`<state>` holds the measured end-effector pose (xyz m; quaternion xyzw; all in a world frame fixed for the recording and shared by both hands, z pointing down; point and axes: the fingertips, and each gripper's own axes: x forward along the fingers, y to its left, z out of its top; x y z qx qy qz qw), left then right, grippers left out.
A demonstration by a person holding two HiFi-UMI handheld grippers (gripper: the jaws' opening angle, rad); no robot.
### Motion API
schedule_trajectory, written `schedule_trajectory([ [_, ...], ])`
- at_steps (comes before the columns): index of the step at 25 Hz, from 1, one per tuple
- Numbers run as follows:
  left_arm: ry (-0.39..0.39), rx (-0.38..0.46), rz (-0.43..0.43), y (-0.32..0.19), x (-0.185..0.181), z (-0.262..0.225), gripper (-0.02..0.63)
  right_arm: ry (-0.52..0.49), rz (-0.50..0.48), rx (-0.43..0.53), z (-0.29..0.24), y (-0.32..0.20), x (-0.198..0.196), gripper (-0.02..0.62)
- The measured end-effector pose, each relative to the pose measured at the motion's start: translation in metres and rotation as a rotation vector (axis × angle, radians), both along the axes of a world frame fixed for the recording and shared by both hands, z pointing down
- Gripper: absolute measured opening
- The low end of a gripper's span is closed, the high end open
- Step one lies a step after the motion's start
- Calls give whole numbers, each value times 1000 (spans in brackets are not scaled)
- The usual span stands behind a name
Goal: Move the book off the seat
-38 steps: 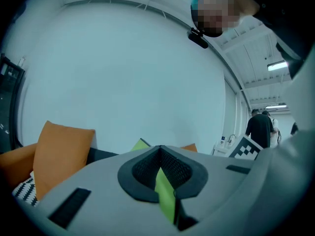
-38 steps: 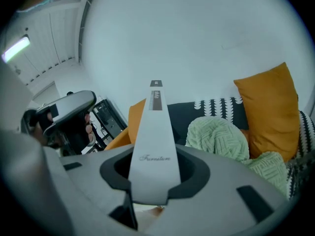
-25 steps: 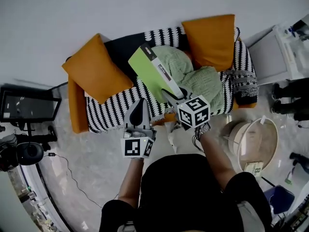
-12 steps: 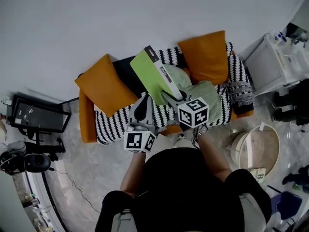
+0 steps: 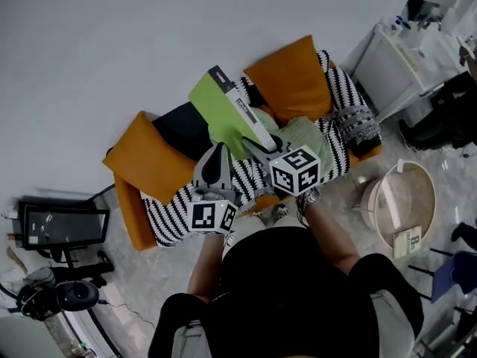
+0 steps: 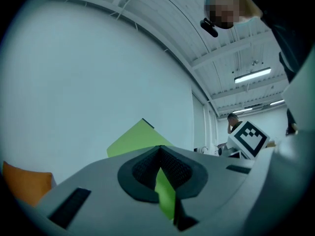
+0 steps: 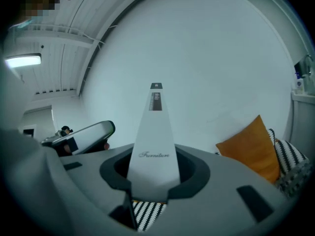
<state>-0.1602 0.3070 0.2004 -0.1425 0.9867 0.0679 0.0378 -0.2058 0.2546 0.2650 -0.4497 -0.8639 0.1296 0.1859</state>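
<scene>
**A:** Where is the book (image 5: 223,114)?

**B:** It's in the air above the striped seat (image 5: 250,179). It's tilted, with its green cover showing and its far end towards the wall.

**A:** What has hold of it?

**B:** Both tongs grip its near end. The right tongs (image 5: 257,146) are clamped across the white spine (image 7: 153,132). Just to their left, the left tongs (image 5: 218,157) pinch a thin green edge of the cover.

**A:** How will it handle?

**B:** It looks stiff, flat and fairly weighty. Held at one end, the far end will probably lever downward. The cover looks smooth, so it could slip. The spine is the firmest place to hold, while a lone cover edge might flex or swing open.

**A:** What's around it?

**B:** A green throw (image 5: 309,136) lies on the seat to the right. An orange cushion (image 5: 294,77) sits at the far right.
</scene>
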Motion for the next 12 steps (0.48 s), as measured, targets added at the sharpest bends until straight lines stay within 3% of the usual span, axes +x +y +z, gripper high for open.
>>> schedule_trajectory([
  [12, 9, 86, 309, -30, -26, 12, 9, 84, 358, 16, 15, -61, -9, 147],
])
